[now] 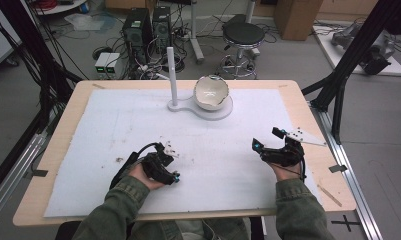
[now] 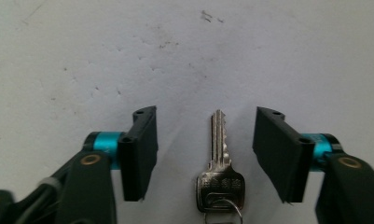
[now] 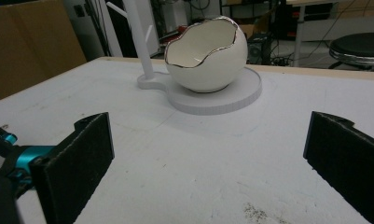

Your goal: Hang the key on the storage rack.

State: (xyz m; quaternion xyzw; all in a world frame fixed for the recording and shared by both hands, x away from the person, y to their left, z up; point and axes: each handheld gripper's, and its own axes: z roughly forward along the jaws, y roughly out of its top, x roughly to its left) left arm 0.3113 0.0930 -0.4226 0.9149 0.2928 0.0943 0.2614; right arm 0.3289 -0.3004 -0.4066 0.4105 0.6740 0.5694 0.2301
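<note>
Left gripper [image 2: 205, 156] is over a key [image 2: 219, 175] lying flat on the white mat [image 1: 223, 165], near the person's edge of the table [image 1: 308, 107], left of centre. In the left gripper view the key sits between the two pads, blade pointing away, head and ring toward the gripper body. Jaws are about half open, a clear gap on each side of the key, neither pad touching it. Nothing held yet.

Right gripper [image 3: 208, 154] is parked on the right side of the mat, jaws wide apart, nothing between them. It looks toward the egg-shaped bowl [image 3: 208, 53] on its white stand [image 3: 222, 95], with the peg post [image 1: 172, 75] just beside it, well apart from the key.

My read: the step in hand is picking up the key. Notes for doing it well:
- The key is slightly nearer the right pad. Centre it first, or it gets shoved sideways as the jaws close.
- It is thin and flat on the mat. Bring the pad tips down to mat level, otherwise they close above it.
- Grip across the head, not the blade. It is wider, so there is more to bite on.
- Keep the ring clear of the pads, since a pinched ring could twist the key on lift.
- Close slowly and lift straight up.
- Leave the right gripper where it is, out of the way.
</note>
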